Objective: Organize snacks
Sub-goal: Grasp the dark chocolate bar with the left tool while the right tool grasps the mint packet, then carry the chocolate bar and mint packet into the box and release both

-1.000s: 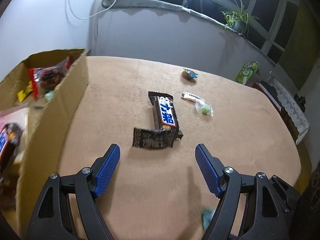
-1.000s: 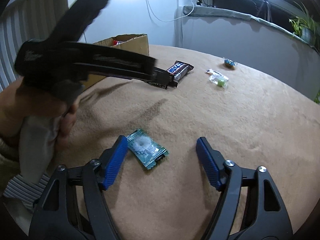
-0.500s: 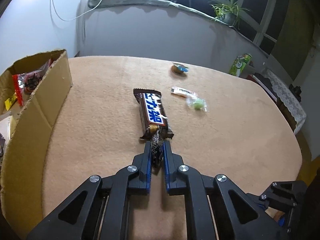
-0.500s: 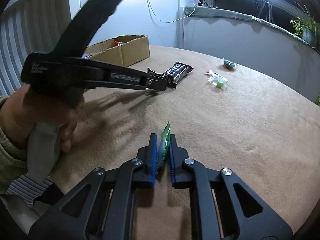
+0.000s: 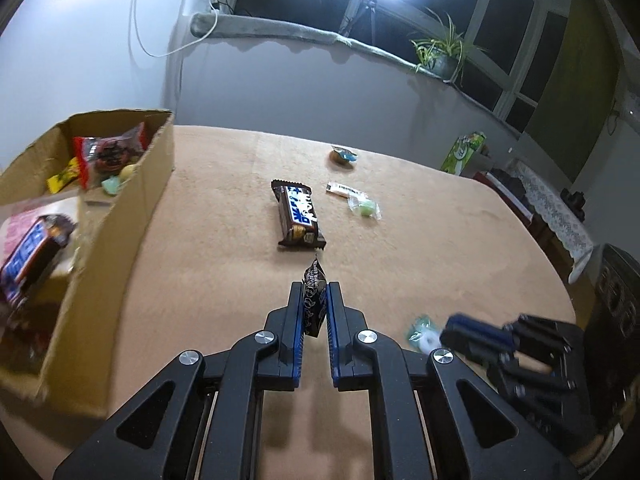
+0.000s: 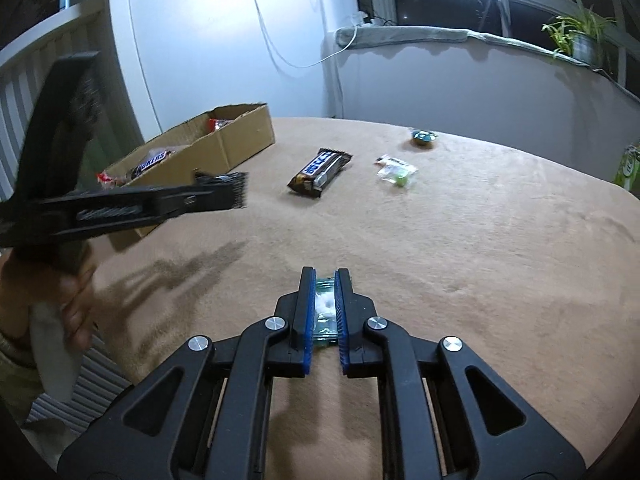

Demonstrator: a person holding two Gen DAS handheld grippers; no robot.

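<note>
My left gripper (image 5: 313, 294) is shut on a small dark snack packet (image 5: 313, 300) and holds it above the tan table, right of the cardboard box (image 5: 132, 208). My right gripper (image 6: 324, 284) is shut on a green mint candy (image 6: 326, 310), lifted off the table. A Snickers bar (image 5: 299, 214) lies ahead of the left gripper and shows in the right wrist view (image 6: 320, 172). The box (image 6: 224, 148) holds several snacks. The left gripper shows blurred in the right wrist view (image 6: 224, 196).
A clear-wrapped green candy (image 5: 362, 206) with a white sachet (image 5: 340, 189) and a blue-topped jelly cup (image 5: 343, 156) lie further back. A green carton (image 5: 464, 152) stands at the table's far right edge. A wall and window sill lie behind.
Both grippers closed on their snacks a second ago and have since lifted them. The left gripper pulled the dark packet back from the Snickers bar and rose beside the box.
</note>
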